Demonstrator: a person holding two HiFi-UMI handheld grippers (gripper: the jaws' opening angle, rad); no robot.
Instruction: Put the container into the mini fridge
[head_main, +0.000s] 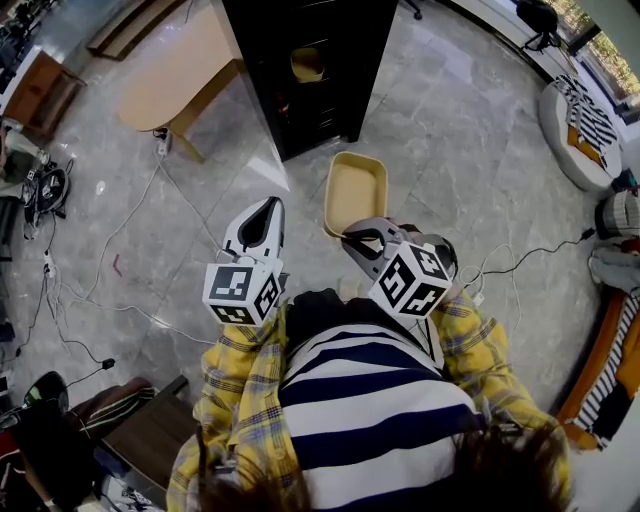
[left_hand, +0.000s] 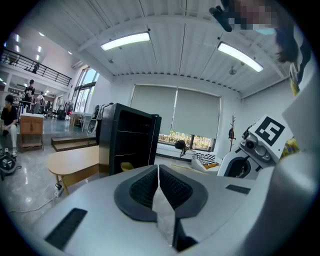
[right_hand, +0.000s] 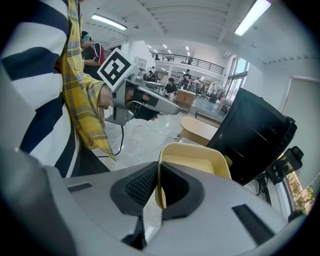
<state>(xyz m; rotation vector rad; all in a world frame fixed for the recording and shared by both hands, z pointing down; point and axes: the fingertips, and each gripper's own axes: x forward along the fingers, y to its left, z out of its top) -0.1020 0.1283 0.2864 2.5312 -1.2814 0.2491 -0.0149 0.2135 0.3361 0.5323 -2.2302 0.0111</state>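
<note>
**Right hand-held gripper**: the jaws are closed on the near wall of the beige container, one pad inside the rim and one outside. The container is held in the air above the floor, open side up, and projects forward from the jaws.

**Left hand-held gripper**: the jaws are brought together with nothing between them. It is carried beside the right one and is free.

**Step in hand:** this is judged to be the carry toward the mini fridge. The container is not yet inside. The fridge stands ahead, apart from the container's far edge, with its front open and dark shelves exposed. A small yellow item is noted on one shelf.

**Next move:** the container would need to be advanced far edge first and levelled with a free shelf. The grip should be kept until the shelf bears it.

**Edges and room:**
- The floor between container and fridge is bare.
- A wooden table stands just beside the fridge's left side.
- Cables lie on the floor to the left.
- The shelf openings appear tight for the container, so a catch of its rim on a shelf edge is considered possible.
</note>
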